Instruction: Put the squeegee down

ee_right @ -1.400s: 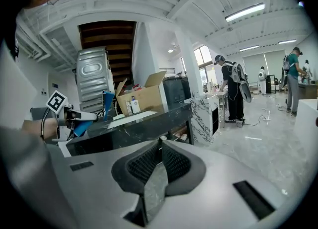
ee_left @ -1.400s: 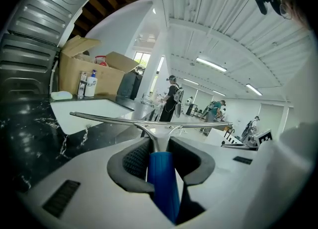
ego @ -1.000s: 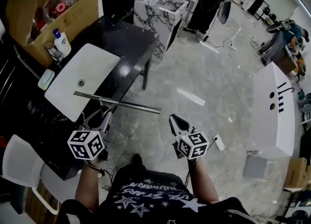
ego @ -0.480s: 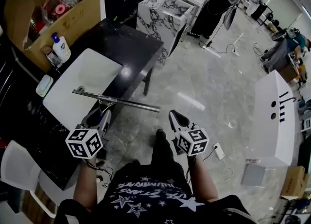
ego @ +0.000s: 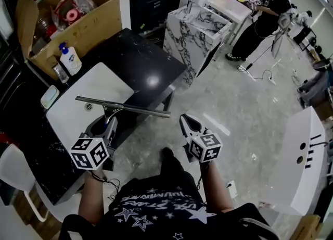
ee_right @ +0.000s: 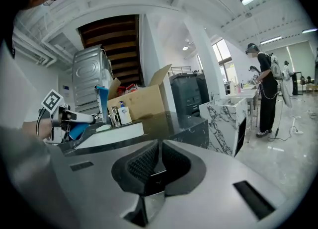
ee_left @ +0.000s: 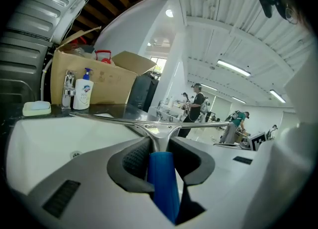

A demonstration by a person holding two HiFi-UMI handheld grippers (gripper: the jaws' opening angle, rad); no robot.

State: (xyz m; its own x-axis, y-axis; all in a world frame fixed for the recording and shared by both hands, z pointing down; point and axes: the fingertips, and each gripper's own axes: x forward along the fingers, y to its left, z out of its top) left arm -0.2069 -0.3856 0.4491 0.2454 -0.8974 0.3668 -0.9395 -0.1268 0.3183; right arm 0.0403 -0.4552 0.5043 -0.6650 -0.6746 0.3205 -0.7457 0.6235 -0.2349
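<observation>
My left gripper (ego: 106, 125) is shut on the squeegee (ego: 122, 106) by its blue handle (ee_left: 162, 181). The long metal blade (ee_left: 149, 122) lies level and crosswise. In the head view it hangs over the near edge of the white sink basin (ego: 86, 90), which is set in the black counter (ego: 143, 59). In the left gripper view my left gripper (ee_left: 160, 146) has the handle clamped between its black pads. My right gripper (ego: 187, 123) is off to the right over the floor. Its jaws (ee_right: 159, 148) are shut with nothing in them.
A cardboard box (ego: 67, 12) of items, a soap bottle (ego: 70, 57) and a soap dish (ego: 49, 97) stand behind the sink. A marble-patterned cabinet (ego: 195, 25) is beyond the counter, with a person (ego: 265, 12) further back. A white chair (ego: 13, 174) is at lower left, a white unit (ego: 304, 166) at right.
Both grippers have been carried toward the black counter, along with the person. The squeegee blade, which hung beside the counter, now hangs over the sink's near edge. The grip is unchanged.
</observation>
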